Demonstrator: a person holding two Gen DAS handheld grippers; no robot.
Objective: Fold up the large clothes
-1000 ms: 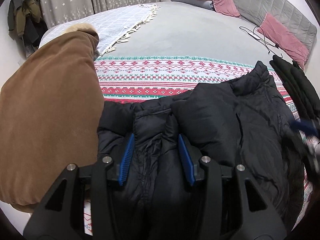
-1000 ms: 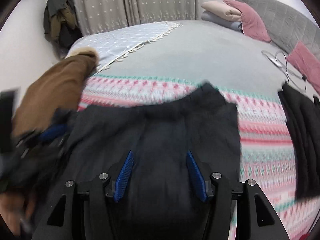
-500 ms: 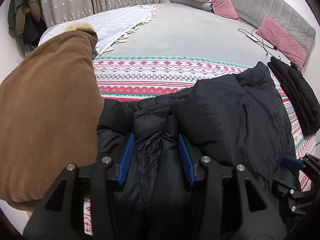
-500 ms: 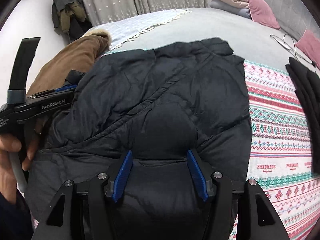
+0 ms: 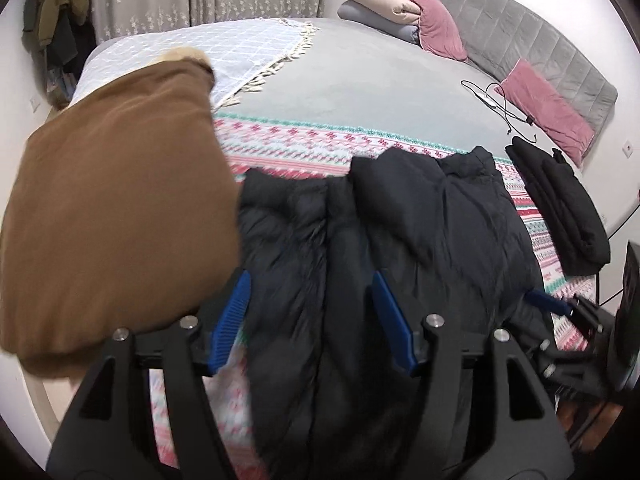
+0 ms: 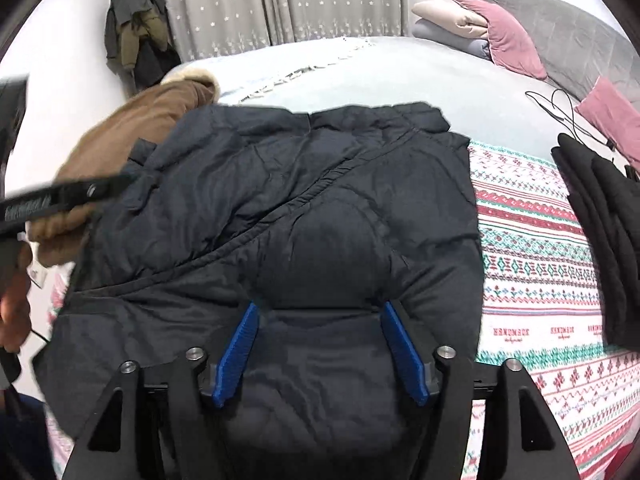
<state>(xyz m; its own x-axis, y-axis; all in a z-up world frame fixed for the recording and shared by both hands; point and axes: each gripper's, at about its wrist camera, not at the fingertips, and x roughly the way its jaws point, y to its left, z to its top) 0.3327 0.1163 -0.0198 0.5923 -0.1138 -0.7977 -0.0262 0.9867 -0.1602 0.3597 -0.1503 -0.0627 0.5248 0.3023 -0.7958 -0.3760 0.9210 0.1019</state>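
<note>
A black puffer jacket (image 5: pixel 400 248) lies folded on the patterned blanket (image 5: pixel 304 140), its hem toward me. My left gripper (image 5: pixel 312 312) hovers over the jacket's left part. Its jaws are opening, a ridge of fabric stands between the blue pads, and they no longer pinch it. In the right wrist view the jacket (image 6: pixel 304 208) fills the middle. My right gripper (image 6: pixel 320 344) is low over its near edge, jaws opening around a puffed bulge without squeezing it. The left gripper (image 6: pixel 100 188) shows blurred at the left, held by a hand (image 6: pixel 14 312).
A brown coat (image 5: pixel 112 220) lies beside the jacket's left edge. A folded black garment (image 5: pixel 560 208) sits to the right on the blanket. Pink pillows (image 5: pixel 548 112), a cable (image 5: pixel 496 100) and a grey headboard (image 5: pixel 520 32) are at the back right. Clothes (image 6: pixel 136 36) hang by the curtain.
The jacket was swung over and laid flat. Both grippers' jaws have since widened off the fabric, and the left gripper has drawn back and up.
</note>
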